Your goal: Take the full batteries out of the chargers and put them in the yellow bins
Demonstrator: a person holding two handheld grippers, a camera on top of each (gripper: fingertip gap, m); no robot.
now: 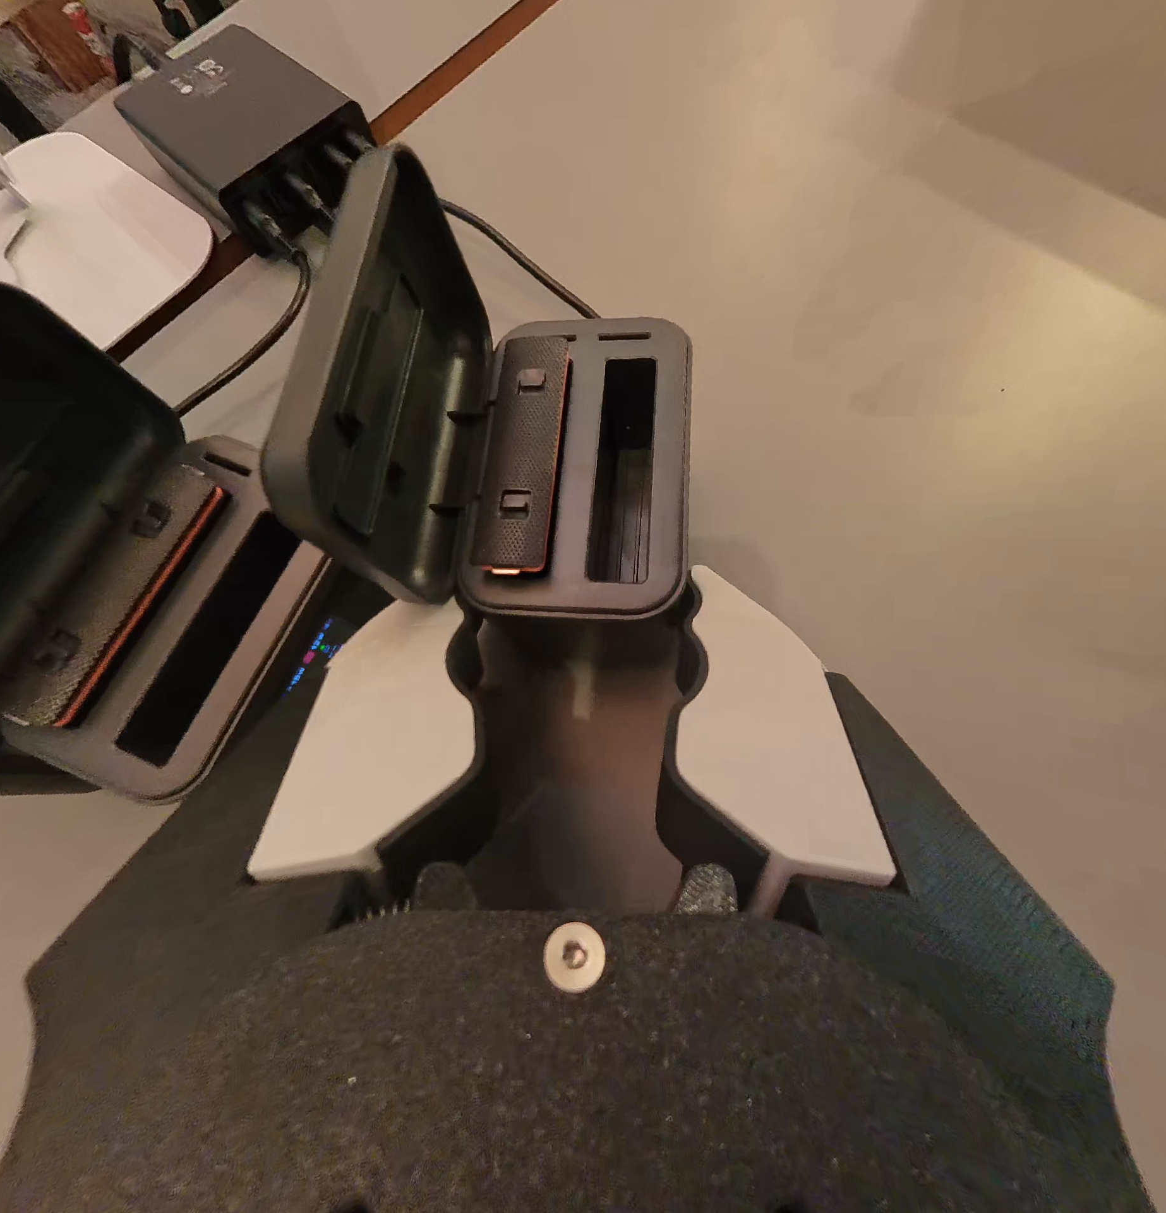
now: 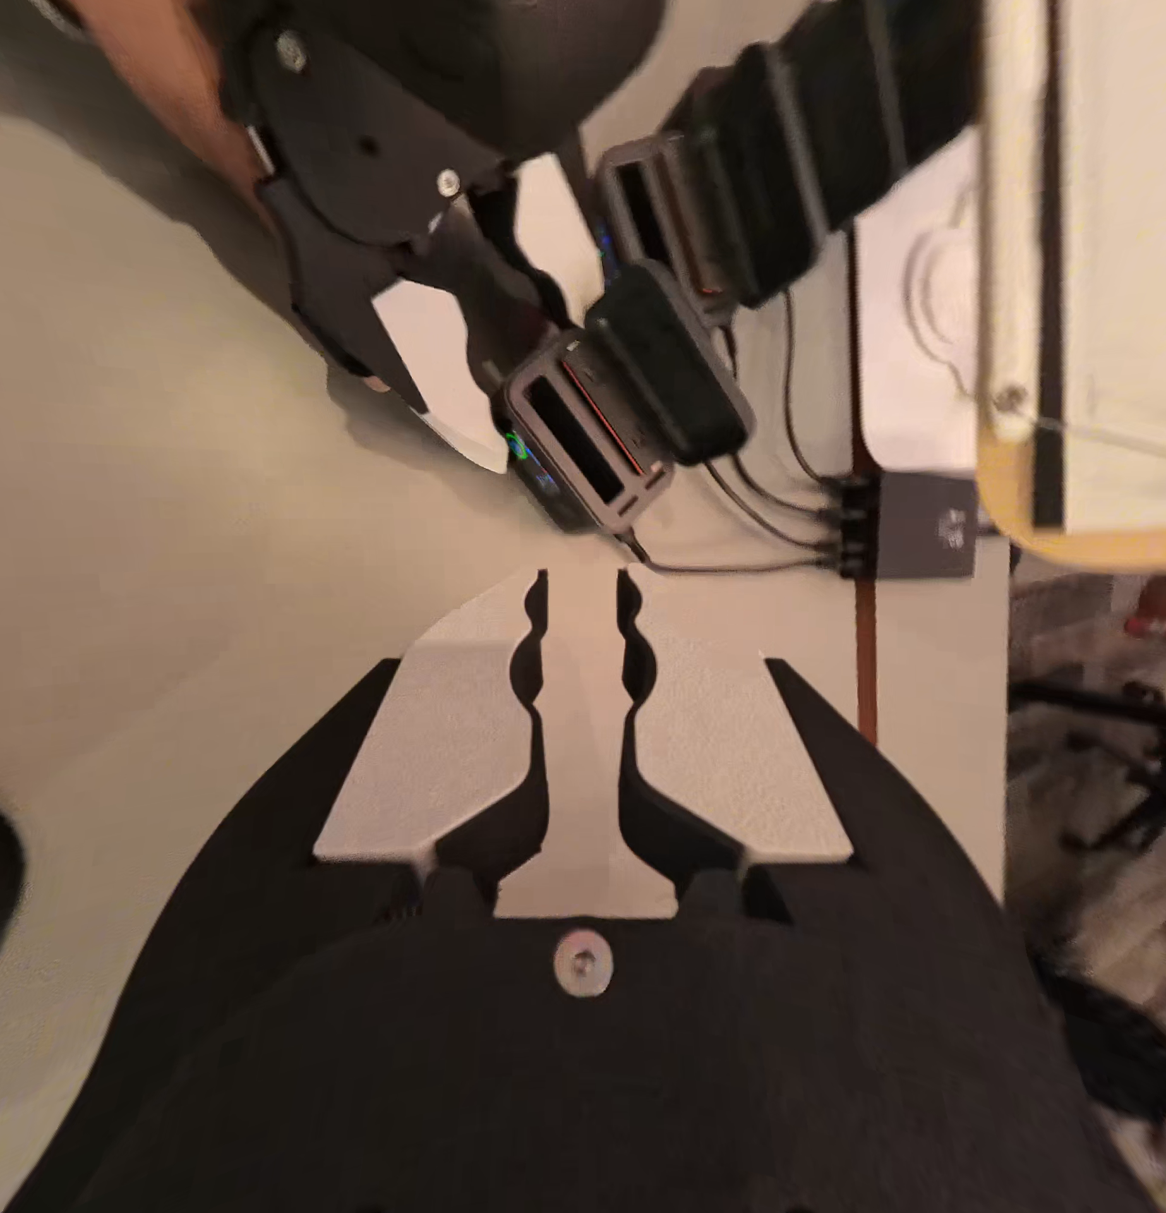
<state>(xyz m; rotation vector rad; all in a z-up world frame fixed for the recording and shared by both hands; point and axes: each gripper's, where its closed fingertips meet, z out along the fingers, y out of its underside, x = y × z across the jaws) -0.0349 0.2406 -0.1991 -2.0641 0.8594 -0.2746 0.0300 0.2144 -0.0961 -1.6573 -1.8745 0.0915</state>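
The left gripper clamps its fingers around the body of an open charger, steadying it. One battery sits in its left slot; the right slot is empty. The right gripper hovers nearby, slightly parted, holding nothing. The battery looks small, rigid and light; its textured top edge seems the best grip.

Left wrist close above charger — right wrist farther, facing it

A pale table carries two open black chargers, one at frame centre and one at the left edge, with cables running to a dark power hub at upper left.
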